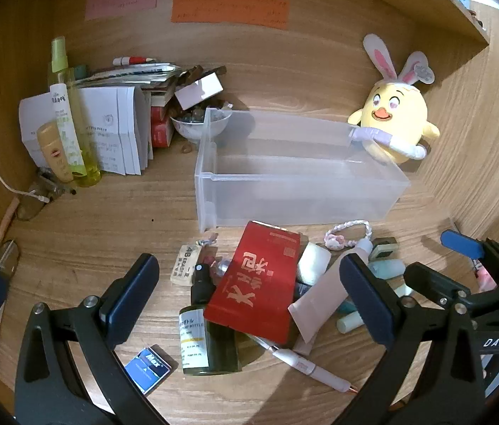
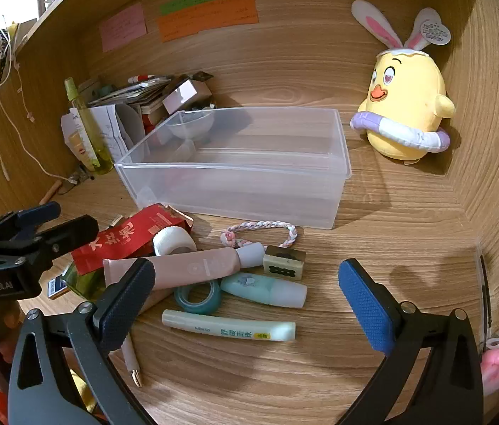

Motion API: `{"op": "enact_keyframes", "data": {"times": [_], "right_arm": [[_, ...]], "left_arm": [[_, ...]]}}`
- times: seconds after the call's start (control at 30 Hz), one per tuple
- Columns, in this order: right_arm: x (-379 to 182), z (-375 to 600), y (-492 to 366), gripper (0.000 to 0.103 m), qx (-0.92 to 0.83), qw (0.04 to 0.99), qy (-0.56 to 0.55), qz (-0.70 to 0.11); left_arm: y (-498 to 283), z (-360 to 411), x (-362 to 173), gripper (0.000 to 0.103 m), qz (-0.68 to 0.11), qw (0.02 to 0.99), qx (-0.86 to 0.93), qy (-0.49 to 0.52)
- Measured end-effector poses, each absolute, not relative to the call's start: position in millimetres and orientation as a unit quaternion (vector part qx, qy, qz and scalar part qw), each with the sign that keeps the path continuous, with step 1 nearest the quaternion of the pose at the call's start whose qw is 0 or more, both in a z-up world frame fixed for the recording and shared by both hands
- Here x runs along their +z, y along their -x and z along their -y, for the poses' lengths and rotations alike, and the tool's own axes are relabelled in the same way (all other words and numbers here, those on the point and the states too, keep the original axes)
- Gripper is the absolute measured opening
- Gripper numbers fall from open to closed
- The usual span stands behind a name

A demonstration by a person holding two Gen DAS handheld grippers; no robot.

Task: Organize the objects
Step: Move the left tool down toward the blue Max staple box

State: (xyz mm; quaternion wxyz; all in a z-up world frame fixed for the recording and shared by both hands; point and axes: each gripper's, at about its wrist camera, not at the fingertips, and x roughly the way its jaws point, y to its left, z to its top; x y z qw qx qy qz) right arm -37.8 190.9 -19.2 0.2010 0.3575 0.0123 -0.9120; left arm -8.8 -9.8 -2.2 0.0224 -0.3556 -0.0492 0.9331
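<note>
We hold the left gripper [image 1: 249, 301] and right gripper [image 2: 246, 304] with fingers wide over clutter near the empty clear bin [image 2: 235, 191].

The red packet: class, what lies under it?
The red packet rests on a dark green pump bottle, a pink tube and a pink pen. Whatever sits beneath its middle is covered.

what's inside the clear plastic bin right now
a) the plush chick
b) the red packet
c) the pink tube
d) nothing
d, the clear plastic bin shows only its bare floor, while the pink tube and red packet lie on the desk in front of it and the plush chick stands beside it.
</note>
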Motion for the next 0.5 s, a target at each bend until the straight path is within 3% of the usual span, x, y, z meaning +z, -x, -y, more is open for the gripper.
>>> {"op": "enact_keyframes", "data": {"times": [0.5], "right_arm": [[-19.7,-193.7,43.7,0.103,-0.911,0.196,-0.364,-0.007]], "left_arm": [[9.3,8.2,-1.6,0.103,0.047,0.032,0.934,0.352]]}}
